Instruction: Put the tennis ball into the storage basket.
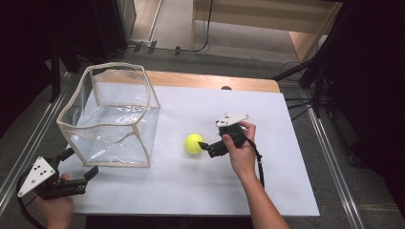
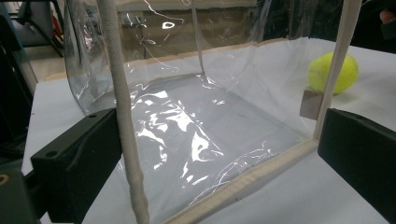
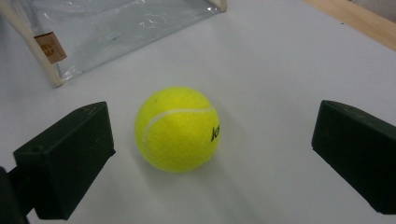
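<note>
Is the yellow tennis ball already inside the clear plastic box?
No, the yellow tennis ball lies on the white table, beside the clear plastic box.

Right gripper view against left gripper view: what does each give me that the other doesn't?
Right gripper view: the right gripper open, jaws either side of the tennis ball without touching it, and black lettering on the ball. Left gripper view: the left gripper open at a corner of the clear bag, with its inside floor. Both: ball, bag, its small brown tag, white table.

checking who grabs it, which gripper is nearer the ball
Right. The right gripper is beside the ball, jaws open toward it. The left gripper is far off, at the clear bag's near corner.
</note>
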{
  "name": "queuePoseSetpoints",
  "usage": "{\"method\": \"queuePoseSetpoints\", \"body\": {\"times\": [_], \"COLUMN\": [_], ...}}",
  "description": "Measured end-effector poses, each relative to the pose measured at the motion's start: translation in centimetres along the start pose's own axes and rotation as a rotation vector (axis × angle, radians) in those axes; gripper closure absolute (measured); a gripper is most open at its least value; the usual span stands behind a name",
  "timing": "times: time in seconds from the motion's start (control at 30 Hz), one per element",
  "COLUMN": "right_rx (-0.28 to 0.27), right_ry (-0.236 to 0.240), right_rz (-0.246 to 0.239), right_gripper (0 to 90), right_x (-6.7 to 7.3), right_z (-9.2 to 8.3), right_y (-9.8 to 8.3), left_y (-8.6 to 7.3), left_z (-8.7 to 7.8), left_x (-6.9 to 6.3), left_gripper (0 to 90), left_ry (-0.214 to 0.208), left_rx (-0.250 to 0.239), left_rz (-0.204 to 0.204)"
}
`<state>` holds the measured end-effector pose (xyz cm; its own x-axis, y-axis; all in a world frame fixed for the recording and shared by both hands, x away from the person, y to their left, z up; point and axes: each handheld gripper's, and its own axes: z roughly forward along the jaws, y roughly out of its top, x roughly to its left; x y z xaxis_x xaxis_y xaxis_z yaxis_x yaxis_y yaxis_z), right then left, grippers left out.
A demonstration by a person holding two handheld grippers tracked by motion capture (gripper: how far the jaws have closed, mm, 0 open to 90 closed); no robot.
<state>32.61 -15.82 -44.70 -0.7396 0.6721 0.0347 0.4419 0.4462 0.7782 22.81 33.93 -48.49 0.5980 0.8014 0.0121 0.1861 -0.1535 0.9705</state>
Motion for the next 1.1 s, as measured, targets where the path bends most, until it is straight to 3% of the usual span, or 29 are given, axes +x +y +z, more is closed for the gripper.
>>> {"method": "queuePoseSetpoints", "body": {"times": [1.1], "right_rx": [0.229], "right_ry": [0.087], "right_rz": [-0.098], "right_gripper": [0.0], "right_x": [1.2], "right_z": [4.3], "right_y": [1.4], "left_y": [0.0], "left_z": [0.0], "left_x": [0.0], "left_gripper": [0.1], "left_ry": [-0.001], "left_rx": [0.001], "left_rz": [-0.001]}}
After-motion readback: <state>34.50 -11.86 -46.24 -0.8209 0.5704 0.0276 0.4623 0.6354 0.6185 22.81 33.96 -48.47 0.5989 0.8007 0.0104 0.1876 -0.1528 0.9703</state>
